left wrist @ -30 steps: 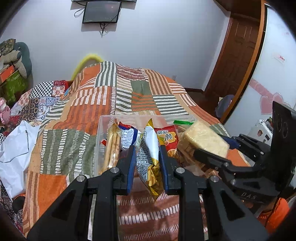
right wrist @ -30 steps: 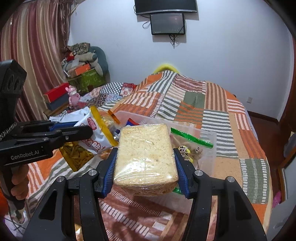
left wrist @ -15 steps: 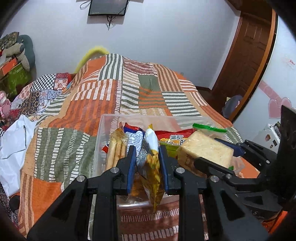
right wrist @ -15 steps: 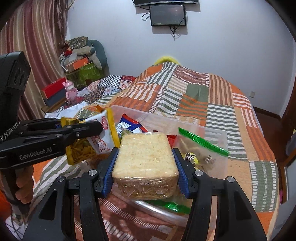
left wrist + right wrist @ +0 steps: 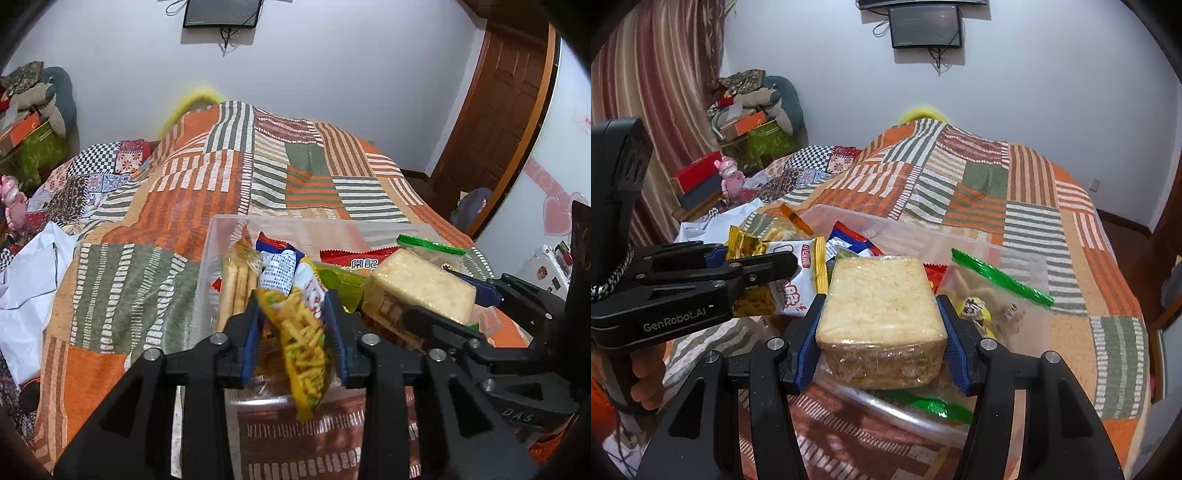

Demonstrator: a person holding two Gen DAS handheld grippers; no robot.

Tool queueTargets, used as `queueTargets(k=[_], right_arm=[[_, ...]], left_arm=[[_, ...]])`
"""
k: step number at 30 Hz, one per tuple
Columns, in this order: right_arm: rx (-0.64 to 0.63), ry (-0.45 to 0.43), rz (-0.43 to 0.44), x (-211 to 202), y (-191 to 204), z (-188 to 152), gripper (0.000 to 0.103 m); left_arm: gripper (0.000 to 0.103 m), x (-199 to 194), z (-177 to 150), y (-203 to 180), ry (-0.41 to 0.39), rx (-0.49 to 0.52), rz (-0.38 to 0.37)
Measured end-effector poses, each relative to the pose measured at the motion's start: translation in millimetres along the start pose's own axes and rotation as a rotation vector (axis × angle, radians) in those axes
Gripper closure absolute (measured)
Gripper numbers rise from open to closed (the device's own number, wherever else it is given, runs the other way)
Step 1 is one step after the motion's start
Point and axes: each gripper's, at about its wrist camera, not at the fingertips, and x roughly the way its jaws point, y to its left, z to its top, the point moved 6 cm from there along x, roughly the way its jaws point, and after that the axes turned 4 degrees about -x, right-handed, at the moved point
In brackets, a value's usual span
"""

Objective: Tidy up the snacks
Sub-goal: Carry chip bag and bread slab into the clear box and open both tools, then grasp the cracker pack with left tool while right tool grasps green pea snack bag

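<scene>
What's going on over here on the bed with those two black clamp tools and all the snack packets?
A person is sorting snacks into a clear plastic bin on the quilted bed. The left gripper has a yellow chip bag between its jaws, which have just been opening over the bin. The right gripper clamps a wrapped block of crackers above the bin's near edge. Other packets already lie inside.

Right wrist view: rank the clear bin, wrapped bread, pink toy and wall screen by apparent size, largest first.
1. clear bin
2. wrapped bread, though it is nearest the camera, which inflates it
3. wall screen
4. pink toy
</scene>
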Motion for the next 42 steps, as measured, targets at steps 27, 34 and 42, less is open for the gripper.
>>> queueTargets(k=[27, 34, 42], right_arm=[[-0.029, -0.062, 0.007, -106.1, 44.1, -41.1, 0.024], [-0.023, -0.033, 0.048, -110.3, 70.7, -78.7, 0.024], [-0.016, 0.057, 0.105, -93.3, 104.2, -122.6, 0.024]], left_arm=[[0.022, -140.9, -72.4, -7.9, -0.091, 0.049, 0.02], [0.016, -173.5, -115.7, -4.9, -0.091, 0.054, 0.046], [0.015, -182.4, -156.7, 1.2, -0.057, 0.048, 0.058]])
